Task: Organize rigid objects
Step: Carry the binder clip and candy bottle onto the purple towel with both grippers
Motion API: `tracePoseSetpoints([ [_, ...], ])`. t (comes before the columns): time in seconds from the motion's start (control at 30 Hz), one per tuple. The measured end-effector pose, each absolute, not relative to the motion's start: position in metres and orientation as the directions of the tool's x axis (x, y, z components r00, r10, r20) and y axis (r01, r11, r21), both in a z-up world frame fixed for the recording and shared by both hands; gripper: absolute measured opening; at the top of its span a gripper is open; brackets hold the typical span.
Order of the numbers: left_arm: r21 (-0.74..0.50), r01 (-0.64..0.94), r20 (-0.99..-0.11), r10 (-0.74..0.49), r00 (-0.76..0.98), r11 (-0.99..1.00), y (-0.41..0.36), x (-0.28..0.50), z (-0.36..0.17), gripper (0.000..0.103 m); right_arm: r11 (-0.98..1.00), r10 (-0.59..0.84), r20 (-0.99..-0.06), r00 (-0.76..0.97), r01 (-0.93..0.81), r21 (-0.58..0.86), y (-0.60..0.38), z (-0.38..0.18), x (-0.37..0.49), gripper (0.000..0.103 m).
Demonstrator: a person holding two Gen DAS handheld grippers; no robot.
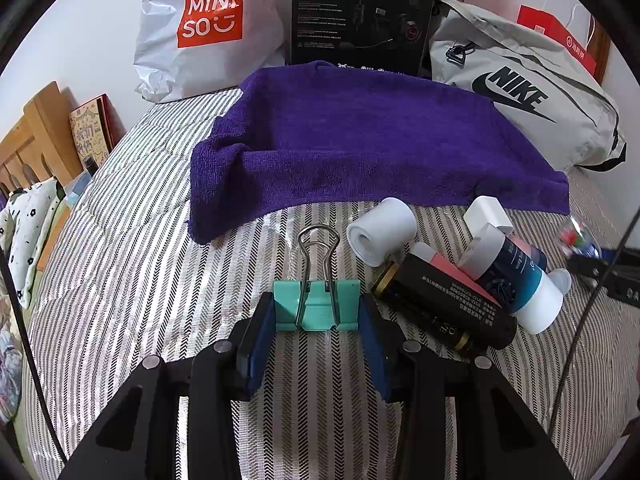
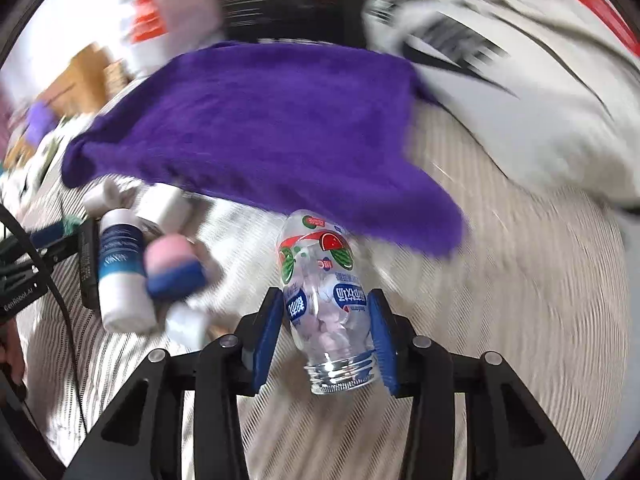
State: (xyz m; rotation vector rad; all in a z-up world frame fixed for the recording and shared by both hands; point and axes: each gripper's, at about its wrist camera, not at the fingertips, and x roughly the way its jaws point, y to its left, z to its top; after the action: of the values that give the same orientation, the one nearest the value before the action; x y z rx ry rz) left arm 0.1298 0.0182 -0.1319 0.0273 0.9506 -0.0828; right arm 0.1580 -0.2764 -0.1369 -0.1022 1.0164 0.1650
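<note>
My left gripper (image 1: pixel 317 307) is shut on a teal binder clip (image 1: pixel 316 305), its wire handle pointing away, just above the striped bedspread (image 1: pixel 132 280). A purple towel (image 1: pixel 360 144) lies spread beyond it. To the right lies a pile: a white roll (image 1: pixel 380 230), a black tube (image 1: pixel 444 306), a blue-and-white bottle (image 1: pixel 516 284) and a white cap (image 1: pixel 488 212). My right gripper (image 2: pixel 326 316) is shut on a clear plastic bottle (image 2: pixel 326 300) with a watermelon label, neck toward the camera, near the towel's corner (image 2: pixel 420 216). The right wrist view is motion-blurred.
A Miniso bag (image 1: pixel 204 28), a black Hecate box (image 1: pixel 360 16) and a grey Nike bag (image 1: pixel 528 96) stand behind the towel. A wooden headboard (image 1: pixel 36 140) and clothes lie at the left. The pile of bottles (image 2: pixel 124 268) lies left of my right gripper.
</note>
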Motion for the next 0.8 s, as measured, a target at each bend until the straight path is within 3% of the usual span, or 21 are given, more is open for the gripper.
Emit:
tracePoseSetpoints([
  [0.07, -0.010, 0.081, -0.814, -0.055, 0.578, 0.997, 0.018, 0.130, -0.132, 0.039, 0.992, 0.075, -0.861, 0.503, -0.128, 0.012, -0.288, -0.139, 0.151, 0.043],
  [0.27, -0.016, 0.079, -0.813, -0.059, 0.579, 0.997, 0.018, 0.130, -0.131, 0.039, 0.978, 0.049, -0.854, 0.519, -0.198, -0.063, -0.275, -0.143, 0.146, 0.044],
  [0.6, -0.007, 0.092, -0.817, -0.059, 0.573, 0.996, 0.019, 0.127, -0.130, 0.040, 0.972, 0.125, -0.844, 0.521, -0.233, 0.000, -0.284, -0.135, 0.136, 0.043],
  [0.8, 0.001, 0.098, -0.817, -0.056, 0.574, 0.995, 0.018, 0.128, -0.130, 0.039, 0.976, 0.092, -0.840, 0.534, -0.216, -0.031, -0.276, -0.143, 0.133, 0.045],
])
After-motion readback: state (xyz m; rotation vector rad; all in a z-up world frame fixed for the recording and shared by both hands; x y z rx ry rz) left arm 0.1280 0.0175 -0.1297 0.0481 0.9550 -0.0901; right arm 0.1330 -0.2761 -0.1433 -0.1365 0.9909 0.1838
